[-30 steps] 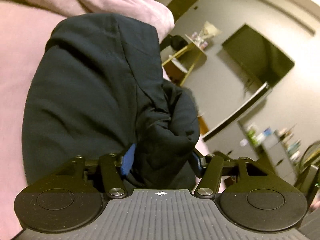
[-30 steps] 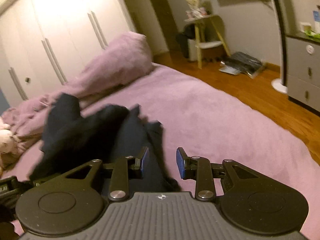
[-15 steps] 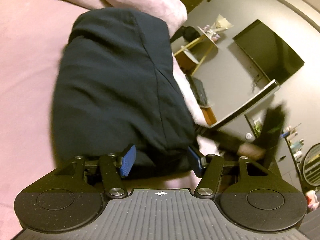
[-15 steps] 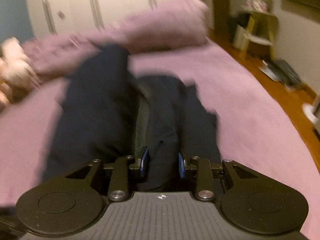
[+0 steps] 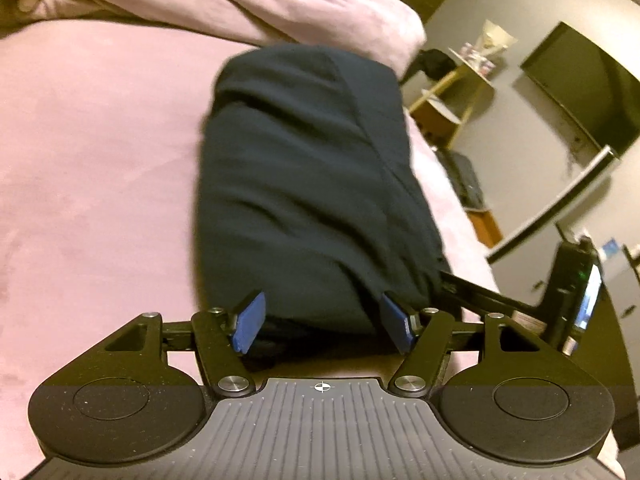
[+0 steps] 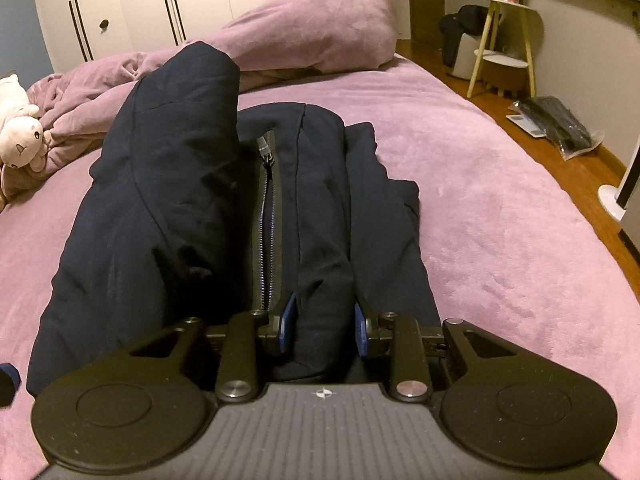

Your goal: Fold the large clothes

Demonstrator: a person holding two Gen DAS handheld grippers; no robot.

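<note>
The dark jacket (image 6: 208, 200) was laid on the purple bed (image 6: 500, 200), its long side pointed straight away from both claws. A thick fold by the zipper (image 6: 266, 216) was pinched by the right claw (image 6: 323, 330). The left claw (image 5: 322, 326) was spread wide around the near end, with nothing squeezed. The right claw seemed nearer for the next fold.

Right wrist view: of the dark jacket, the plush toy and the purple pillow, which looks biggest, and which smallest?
1. dark jacket, filling the middle, though it lies nearest the camera.
2. purple pillow, farther back, so its true size is unsure.
3. plush toy, smallest, partly cut off by the left edge.
</note>
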